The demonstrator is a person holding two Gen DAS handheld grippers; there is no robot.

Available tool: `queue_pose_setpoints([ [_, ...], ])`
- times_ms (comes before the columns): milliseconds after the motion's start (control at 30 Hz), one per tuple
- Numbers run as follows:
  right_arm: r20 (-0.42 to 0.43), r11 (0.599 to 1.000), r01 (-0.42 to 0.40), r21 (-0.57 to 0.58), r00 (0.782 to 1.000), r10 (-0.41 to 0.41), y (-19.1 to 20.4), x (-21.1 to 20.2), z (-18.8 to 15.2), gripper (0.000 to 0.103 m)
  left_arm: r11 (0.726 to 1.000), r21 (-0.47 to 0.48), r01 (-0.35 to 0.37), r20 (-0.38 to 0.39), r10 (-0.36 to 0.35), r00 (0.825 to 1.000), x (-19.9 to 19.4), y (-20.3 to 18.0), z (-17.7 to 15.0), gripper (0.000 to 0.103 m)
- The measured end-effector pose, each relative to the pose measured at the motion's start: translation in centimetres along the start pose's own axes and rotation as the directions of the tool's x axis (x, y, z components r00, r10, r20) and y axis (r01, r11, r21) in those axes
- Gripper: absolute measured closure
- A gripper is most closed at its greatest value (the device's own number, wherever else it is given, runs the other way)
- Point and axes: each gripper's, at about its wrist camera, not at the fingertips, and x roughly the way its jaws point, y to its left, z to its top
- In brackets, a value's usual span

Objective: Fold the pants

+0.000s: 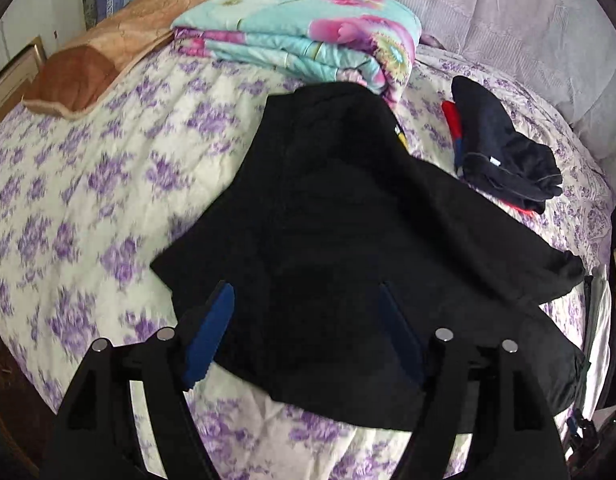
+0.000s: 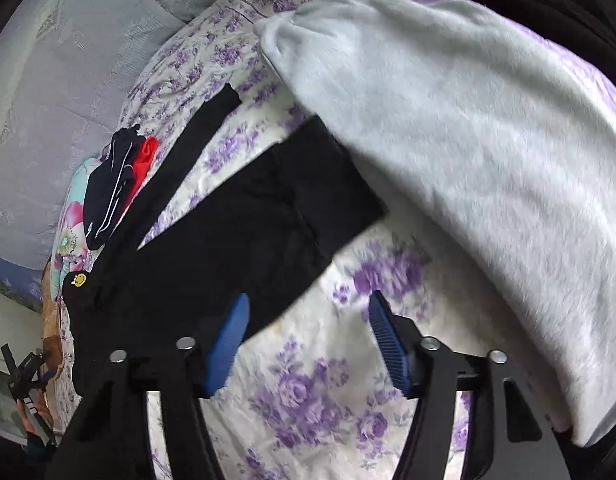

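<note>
Black pants [image 1: 339, 240] lie spread on the bed with the floral purple sheet [image 1: 88, 200]. In the left wrist view my left gripper [image 1: 304, 300] is open and empty, its blue pads hovering over the near edge of the pants. In the right wrist view the pants [image 2: 236, 232] stretch away with both legs apart, one thin leg [image 2: 188, 148] running to the upper left; a small yellow smiley badge [image 2: 79, 279] shows near the waist. My right gripper [image 2: 308, 312] is open and empty, beside the lower edge of a pant leg, over bare sheet.
A folded turquoise floral quilt [image 1: 308, 36] and a brown blanket [image 1: 100, 56] lie at the far side of the bed. A dark garment pile with red cloth [image 1: 503, 152] sits to the right. A pale grey fleece blanket [image 2: 467, 140] covers the bed right of my right gripper.
</note>
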Motion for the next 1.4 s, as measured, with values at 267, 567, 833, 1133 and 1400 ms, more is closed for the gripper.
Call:
queue_pose_setpoints([
  [267, 0.015, 0.988, -0.145, 0.044, 0.989, 0.144, 0.1, 2.7, -0.6, 0.054, 0.999, -0.027, 0.026, -0.02, -0.026, 0.999, -2.0, 1.5, -5.3, 0.03],
  [567, 0.043, 0.948, -0.319, 0.022, 0.947, 0.317, 2.7, 1.6, 1.9, 0.099, 0.988, -0.117, 0.104, -0.055, -0.111, 0.992, -1.2, 3.2, -9.2, 0.03],
  [833, 0.165, 0.86, -0.509, -0.019, 0.847, 0.505, 7.3, -7.4, 5.9, 0.099, 0.928, -0.266, 0.261, -0.039, -0.281, 0.959, 2.8, 5.2, -9.5, 0.03],
  [1133, 0.155, 0.904, -0.427, -0.022, 0.892, 0.425, 8.7, -8.4, 6.8, 0.099, 0.814, -0.452, 0.364, 0.09, -0.364, 0.927, 6.5, 8.7, -6.6, 0.031],
  [1400, 0.135, 0.942, -0.331, 0.05, 0.937, 0.322, 6.1, -5.5, 4.9, 0.099, 0.886, -0.37, 0.28, 0.067, -0.276, 0.959, 4.9, 7.8, -4.0, 0.092],
])
